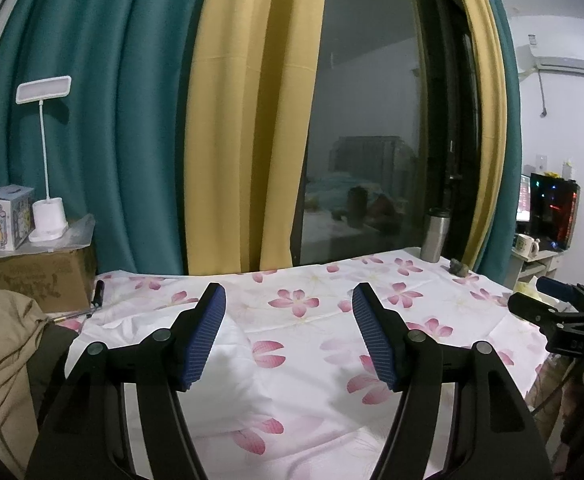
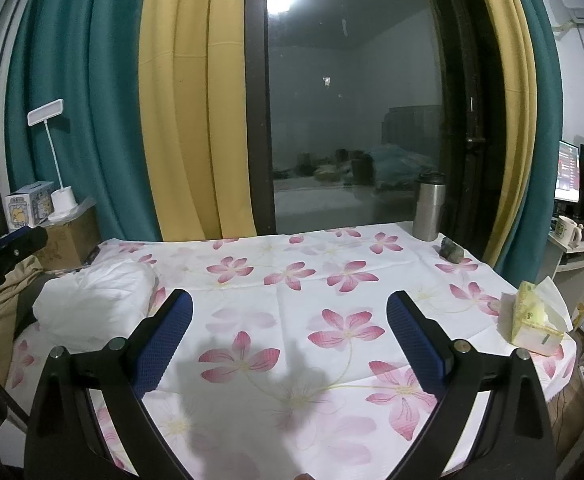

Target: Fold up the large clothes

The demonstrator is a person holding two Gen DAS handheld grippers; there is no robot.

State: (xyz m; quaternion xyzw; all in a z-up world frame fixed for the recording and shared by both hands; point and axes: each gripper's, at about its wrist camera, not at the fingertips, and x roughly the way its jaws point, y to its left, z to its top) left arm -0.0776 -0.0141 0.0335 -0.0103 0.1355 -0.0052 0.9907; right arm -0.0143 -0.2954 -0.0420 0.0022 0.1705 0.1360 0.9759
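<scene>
A crumpled white garment (image 2: 96, 300) lies in a heap at the left end of the table, which is covered with a pink-flowered cloth (image 2: 332, 280). In the left wrist view the same white garment (image 1: 228, 364) sits just under and between the blue pads. My left gripper (image 1: 289, 288) hovers over it, open, with nothing gripped. My right gripper (image 2: 290, 295) is open above the bare flowered cloth, to the right of the garment. Each gripper shows at the edge of the other's view: the right gripper (image 1: 552, 312) and the left gripper (image 2: 12, 248).
A steel tumbler (image 2: 428, 208) and a small stone (image 2: 452, 250) stand at the table's far right corner, and a tissue pack (image 2: 532, 320) at the right edge. Tan fabric (image 1: 0, 352), a cardboard box (image 1: 40, 280) and a white lamp (image 1: 48, 208) crowd the left. Curtains and a dark window lie behind.
</scene>
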